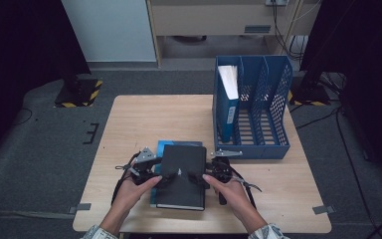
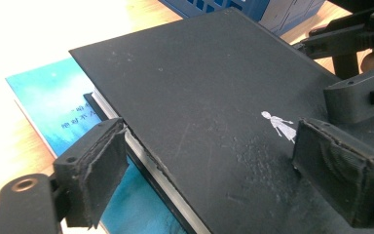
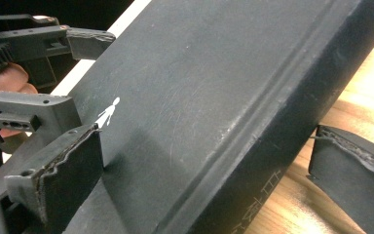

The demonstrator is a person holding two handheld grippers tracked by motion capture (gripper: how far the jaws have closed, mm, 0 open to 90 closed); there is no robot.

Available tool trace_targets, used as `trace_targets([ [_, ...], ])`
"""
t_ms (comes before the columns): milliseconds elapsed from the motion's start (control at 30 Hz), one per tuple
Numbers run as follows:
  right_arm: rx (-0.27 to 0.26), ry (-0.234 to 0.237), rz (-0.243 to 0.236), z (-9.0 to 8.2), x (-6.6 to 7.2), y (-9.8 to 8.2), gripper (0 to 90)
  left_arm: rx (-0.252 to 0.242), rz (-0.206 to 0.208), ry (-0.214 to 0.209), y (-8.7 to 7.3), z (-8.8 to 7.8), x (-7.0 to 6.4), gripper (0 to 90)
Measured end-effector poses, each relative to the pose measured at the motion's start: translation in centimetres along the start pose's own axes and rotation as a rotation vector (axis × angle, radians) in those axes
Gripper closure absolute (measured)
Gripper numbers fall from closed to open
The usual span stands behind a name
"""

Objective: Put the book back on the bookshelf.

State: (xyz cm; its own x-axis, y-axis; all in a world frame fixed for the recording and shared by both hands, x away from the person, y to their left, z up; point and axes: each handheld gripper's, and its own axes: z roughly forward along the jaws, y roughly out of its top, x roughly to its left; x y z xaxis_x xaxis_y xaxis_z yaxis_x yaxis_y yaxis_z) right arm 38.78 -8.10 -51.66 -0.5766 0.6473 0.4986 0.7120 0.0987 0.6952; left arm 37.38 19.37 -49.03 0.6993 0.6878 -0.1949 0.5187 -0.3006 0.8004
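Observation:
A black hardcover book (image 1: 181,174) lies on a teal book (image 1: 162,146) near the table's front edge. From the left, my left gripper (image 2: 212,134) stands open at the black book's (image 2: 199,83) page edge. One pad is beside the pages, the other hovers over the cover near a small white figure. My right gripper (image 3: 209,136) is open too and straddles the spine (image 3: 272,146). One of its pads is over the cover. The other pad stands off the spine above bare wood. In the high view both hands flank the book, left gripper (image 1: 158,178) and right gripper (image 1: 200,177).
A blue file rack (image 1: 273,99) with several slots stands at the table's back right; a blue binder (image 1: 227,102) stands upright in its left slot. The wooden table (image 1: 139,124) has bare room at the back left. Dark floor surrounds it.

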Motion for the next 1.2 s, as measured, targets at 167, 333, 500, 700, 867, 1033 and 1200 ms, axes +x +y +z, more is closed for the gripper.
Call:
trace_targets([
  [167,-0.003,0.014,0.023,0.2,-0.3,0.0,0.0,0.004,-0.045,-0.052,-0.2,0.5,0.2,10.0],
  [333,0.001,0.034,0.054,0.4,-0.6,-0.1,0.1,0.007,-0.041,-0.051,-0.1,0.5,0.2,9.7],
  [500,0.004,0.063,0.087,0.9,-0.6,-0.1,0.0,0.009,-0.039,-0.051,-0.1,0.5,0.2,9.8],
  [700,0.023,0.056,0.089,0.8,-0.5,0.1,0.4,0.015,-0.030,-0.054,0.1,0.3,0.3,11.5],
  [867,0.035,0.035,0.062,0.6,0.0,0.5,0.6,0.001,-0.041,-0.052,0.3,-0.3,0.5,19.4],
  [1033,0.035,0.015,0.049,0.3,0.6,0.8,1.3,-0.012,-0.037,-0.050,0.4,-0.7,0.6,25.4],
  [1200,0.015,-0.004,0.026,0.0,1.1,1.2,4.2,-0.023,-0.028,-0.044,0.7,-1.4,0.7,30.9],
])
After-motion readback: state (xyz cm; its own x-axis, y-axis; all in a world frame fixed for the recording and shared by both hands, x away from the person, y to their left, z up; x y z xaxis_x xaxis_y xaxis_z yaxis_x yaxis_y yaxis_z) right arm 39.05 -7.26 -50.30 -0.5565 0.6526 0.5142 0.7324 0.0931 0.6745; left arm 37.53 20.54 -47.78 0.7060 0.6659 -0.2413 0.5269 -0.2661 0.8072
